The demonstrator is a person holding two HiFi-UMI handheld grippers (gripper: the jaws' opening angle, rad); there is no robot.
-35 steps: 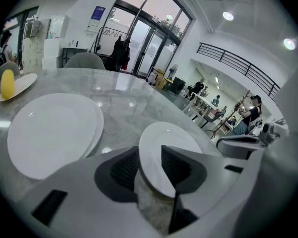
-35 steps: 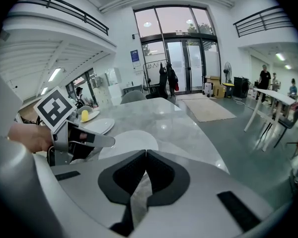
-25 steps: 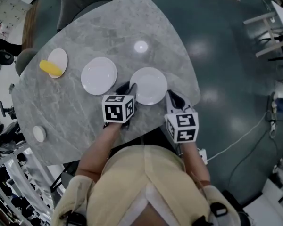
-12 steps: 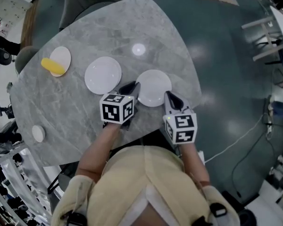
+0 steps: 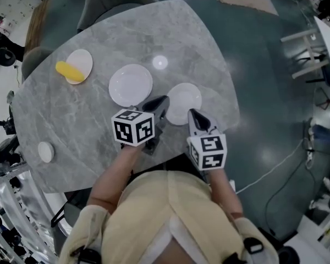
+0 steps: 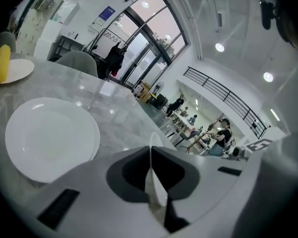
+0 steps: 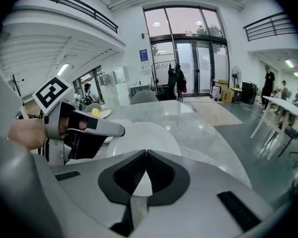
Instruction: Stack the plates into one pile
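Closing on the left rim of the nearest plate [image 5: 184, 100], the left claw [image 5: 163, 101] has the thin edge pinched between its jaws. The right claw [image 5: 191, 113], jaws together and holding nothing, has its tip at the plate's near rim. The plate is at the near side of the table [image 5: 198, 43], just right of a second plate [image 5: 131, 85]. A third plate [image 5: 80, 65], bearing a yellow thing [image 5: 65, 68], lies farther left. The step appears to be picking up the first plate. Next it needs carrying left and lowering centred onto the second plate, kept from slipping out of the grip.
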